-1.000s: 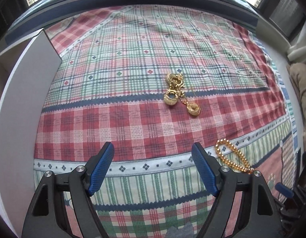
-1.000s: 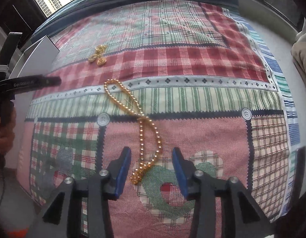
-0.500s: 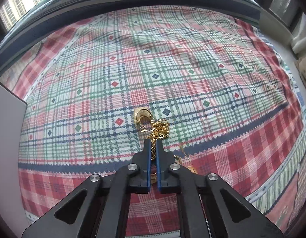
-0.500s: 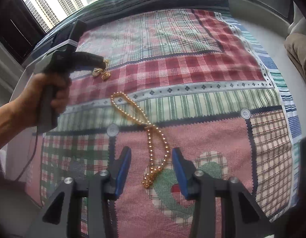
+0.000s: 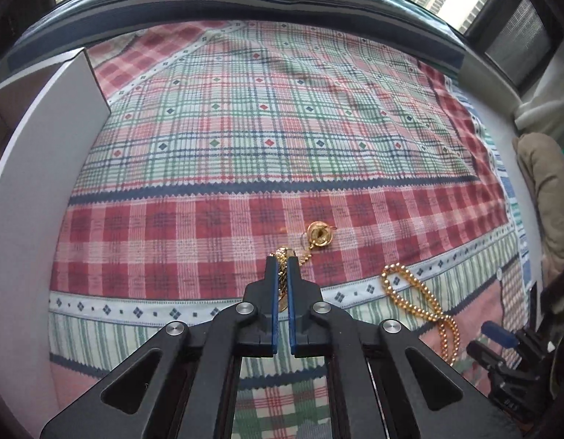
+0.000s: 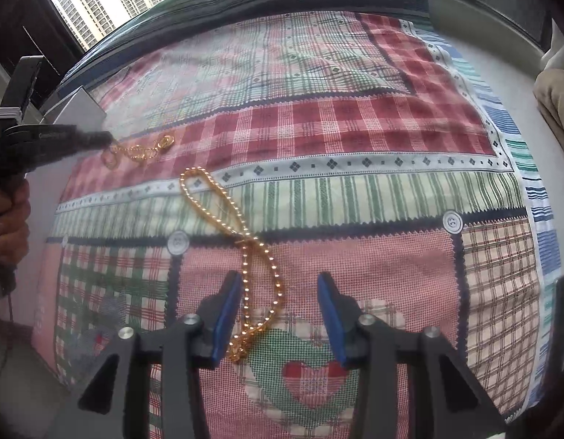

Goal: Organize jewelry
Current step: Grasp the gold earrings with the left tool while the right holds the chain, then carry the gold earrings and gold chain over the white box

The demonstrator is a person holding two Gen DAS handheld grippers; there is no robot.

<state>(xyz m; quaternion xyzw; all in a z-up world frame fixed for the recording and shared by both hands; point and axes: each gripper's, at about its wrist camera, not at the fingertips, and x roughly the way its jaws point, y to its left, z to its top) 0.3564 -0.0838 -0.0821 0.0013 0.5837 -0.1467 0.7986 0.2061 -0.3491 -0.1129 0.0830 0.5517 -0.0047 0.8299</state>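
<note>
Dangling gold chain (image 5: 282, 274) sits pinched between the closed left jaws.

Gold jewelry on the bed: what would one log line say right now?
left gripper: shut on gold chain | right gripper: open over bead necklace | patchwork cloth: beneath both

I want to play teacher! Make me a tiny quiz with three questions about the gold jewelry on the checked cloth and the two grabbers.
1. True or false: the left gripper is shut on the gold chain with round charms.
2. Which thing lies between the open blue pads of the right gripper?
A. a silver ring
B. the gold beaded necklace
C. a red button
3. Fill in: the jewelry lies on a patchwork plaid ____.

Key:
1. True.
2. B; the pads do not press on it.
3. Cloth.
</note>
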